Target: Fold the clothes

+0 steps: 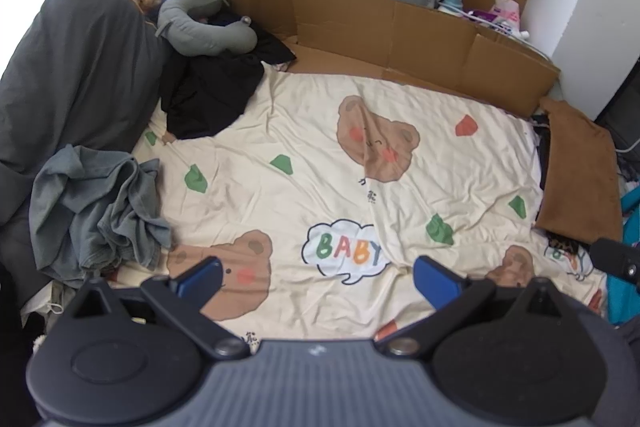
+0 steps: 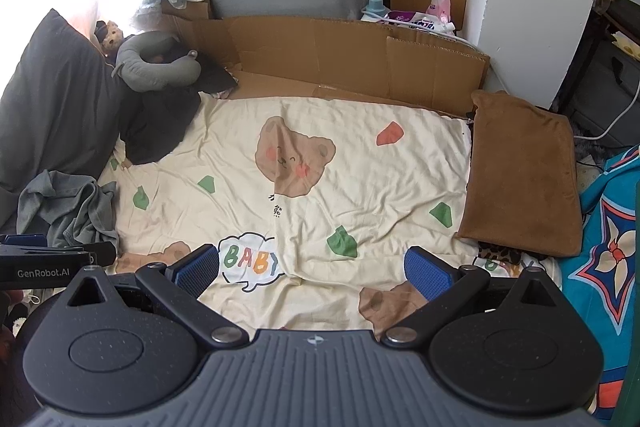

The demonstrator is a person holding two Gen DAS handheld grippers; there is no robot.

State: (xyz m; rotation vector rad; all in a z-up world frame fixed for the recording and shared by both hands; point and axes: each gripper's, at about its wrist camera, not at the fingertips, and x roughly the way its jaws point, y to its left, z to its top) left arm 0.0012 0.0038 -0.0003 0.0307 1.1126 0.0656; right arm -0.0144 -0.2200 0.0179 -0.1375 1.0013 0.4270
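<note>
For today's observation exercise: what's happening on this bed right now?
A person holds two grippers above a bear-print sheet, both with jaws open and empty. The left gripper and right gripper touch nothing. A crumpled grey garment and a black garment lie unfolded at the left. Folding has not started.

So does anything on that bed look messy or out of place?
Yes. A grey garment lies crumpled in a heap at the left edge of the bear sheet, and a black garment is bunched near the grey neck pillow. Neither is folded.
</note>
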